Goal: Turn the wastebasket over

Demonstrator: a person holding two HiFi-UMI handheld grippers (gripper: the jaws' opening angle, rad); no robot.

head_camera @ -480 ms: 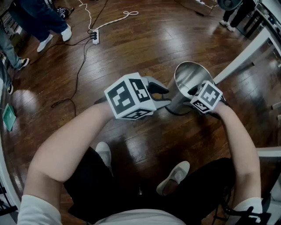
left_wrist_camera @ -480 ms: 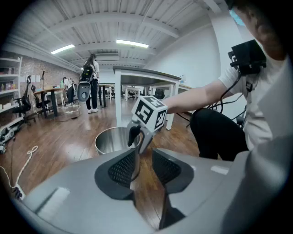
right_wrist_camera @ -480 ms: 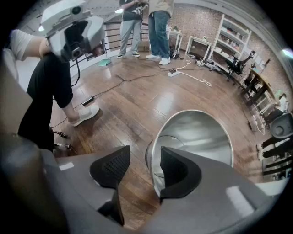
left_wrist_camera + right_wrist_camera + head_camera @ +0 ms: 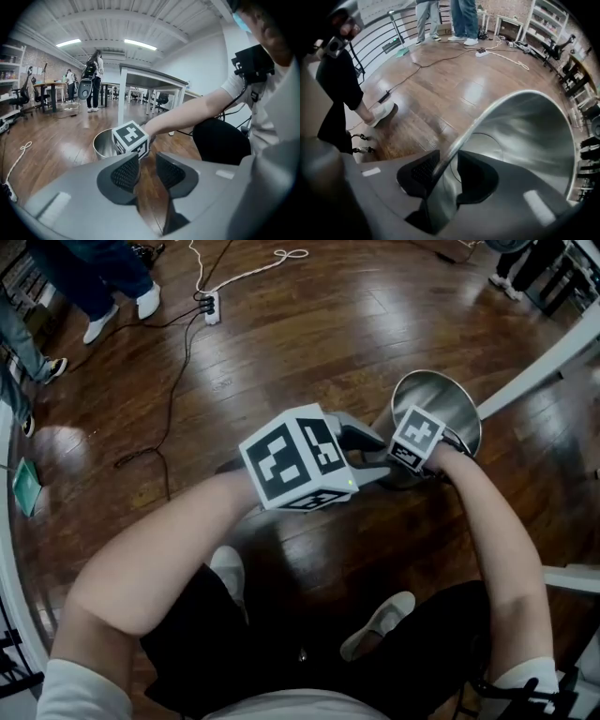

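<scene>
The steel wastebasket (image 4: 448,401) stands mouth-up on the wood floor, shiny and round. My right gripper (image 4: 419,459) points straight down at its near rim. In the right gripper view the rim and wall (image 4: 525,136) run between the jaws of that gripper (image 4: 447,164), which are shut on the rim. My left gripper (image 4: 380,457) hovers just left of the basket, open, with only floor between its pads (image 4: 125,172). Beyond the left gripper (image 4: 147,164) the right gripper's marker cube (image 4: 131,138) and the basket (image 4: 103,143) show.
A white table leg (image 4: 539,362) slants past the basket's far right. A power strip with cables (image 4: 211,306) lies on the floor at the back, near other people's feet (image 4: 94,329). My own shoes (image 4: 225,568) stand below the grippers.
Both grippers and the basket sit a little further right in the head view. The left gripper has drawn closer to the right gripper's cube.
</scene>
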